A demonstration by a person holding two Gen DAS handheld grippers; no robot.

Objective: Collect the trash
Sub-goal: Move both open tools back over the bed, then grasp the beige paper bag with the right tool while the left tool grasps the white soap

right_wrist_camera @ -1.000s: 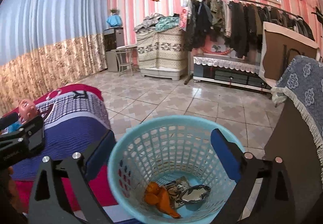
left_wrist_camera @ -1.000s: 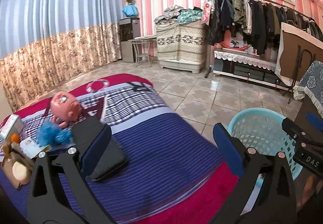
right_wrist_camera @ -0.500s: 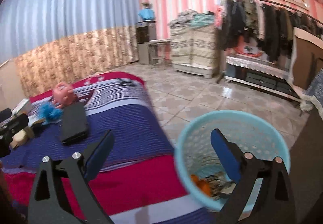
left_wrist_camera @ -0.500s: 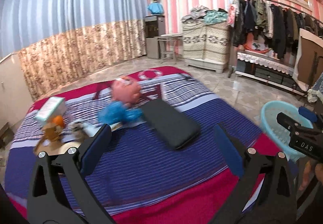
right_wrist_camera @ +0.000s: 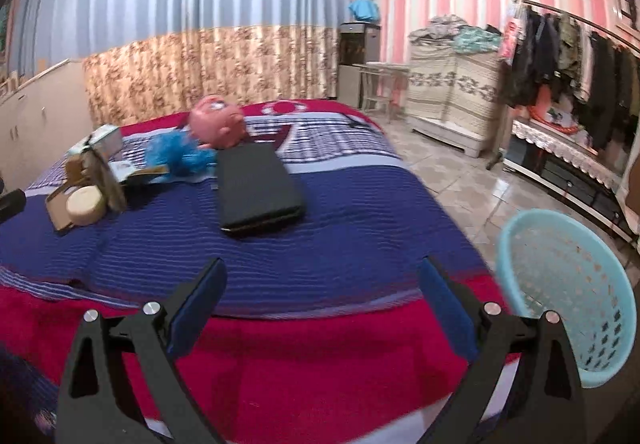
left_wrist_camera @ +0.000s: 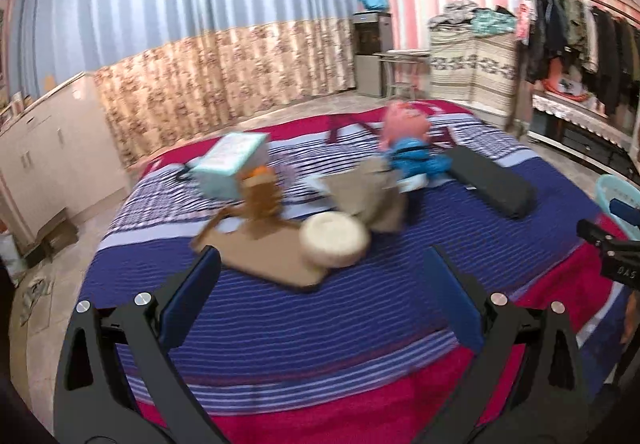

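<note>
A pile of trash lies on the striped bed (left_wrist_camera: 280,324): a flat brown cardboard piece (left_wrist_camera: 260,256), a round cream tub (left_wrist_camera: 334,244), a crumpled brown paper bag (left_wrist_camera: 368,196), an orange-brown item (left_wrist_camera: 260,196) and a pale teal box (left_wrist_camera: 230,164). My left gripper (left_wrist_camera: 320,300) is open and empty, just short of the cardboard. My right gripper (right_wrist_camera: 320,304) is open and empty over the bed's red edge. The light blue trash basket (right_wrist_camera: 568,296) stands on the floor at its right. The trash pile also shows in the right wrist view (right_wrist_camera: 86,196).
A pink-headed doll in blue (left_wrist_camera: 404,132) and a flat black case (left_wrist_camera: 492,180) lie on the bed behind the trash. White cabinets (left_wrist_camera: 48,148) stand at the left. A clothes rack (right_wrist_camera: 572,64) and covered furniture line the far right wall.
Both grippers have swung left, away from the basket and toward the bed. The trash pile has come to the centre of the left view. The basket has slid to the right edge.
</note>
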